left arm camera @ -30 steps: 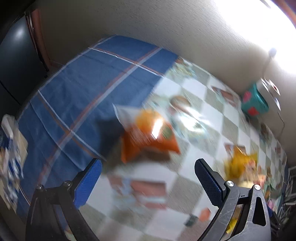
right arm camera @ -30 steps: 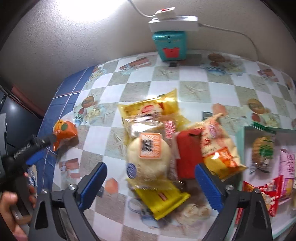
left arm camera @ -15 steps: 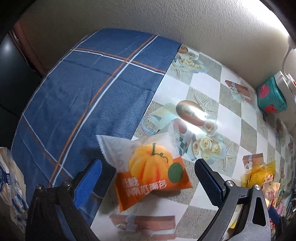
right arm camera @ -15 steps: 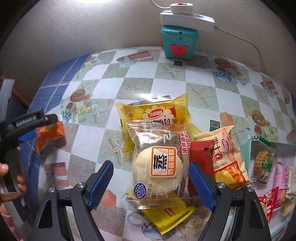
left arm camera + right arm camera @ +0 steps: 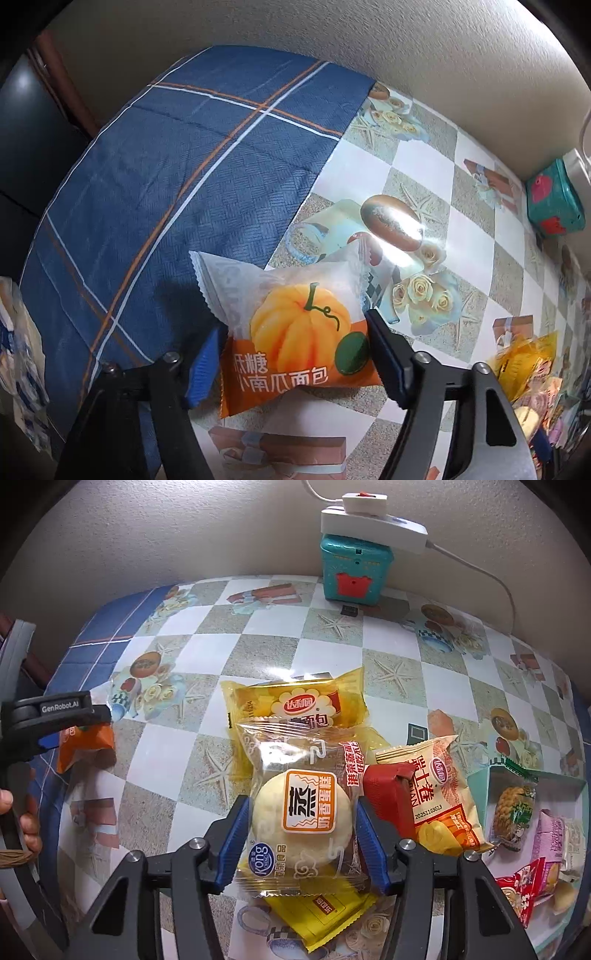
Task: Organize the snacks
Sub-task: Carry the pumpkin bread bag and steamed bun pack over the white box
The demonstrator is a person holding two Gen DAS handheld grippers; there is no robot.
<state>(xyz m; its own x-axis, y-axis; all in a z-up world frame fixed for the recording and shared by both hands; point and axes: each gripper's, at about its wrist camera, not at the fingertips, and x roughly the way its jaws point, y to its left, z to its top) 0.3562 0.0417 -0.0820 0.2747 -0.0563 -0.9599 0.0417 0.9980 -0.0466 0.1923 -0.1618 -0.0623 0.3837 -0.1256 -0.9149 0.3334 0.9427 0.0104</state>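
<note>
1. Big table point(image 5: 266, 653) with a checked cover, blue cloth point(image 5: 177, 155) on its far left part, a snack heap in the middle, a tray point(image 5: 576, 786) at the near right with snacks already in it.
2. Steamed cake pack point(image 5: 301, 812) on top of the heap, between the blue pads of the right claw point(image 5: 301, 834). Closed in on both sides of the pack, touching or just about.
3. Pumpkin bread pack point(image 5: 295, 332) at the edge of the blue cloth, between the pads of the left claw point(image 5: 295, 350). Pinched at its near half.
4. To do well: squeeze softly so the bread stays puffy. Lift straight up, so the yellow pack point(image 5: 295, 705) and the red pack point(image 5: 388, 794) below stay put. Then over to the tray.
5. Half a second ago: both claws wide open, with the packs loose between the pads. Now both shut in close.
</note>
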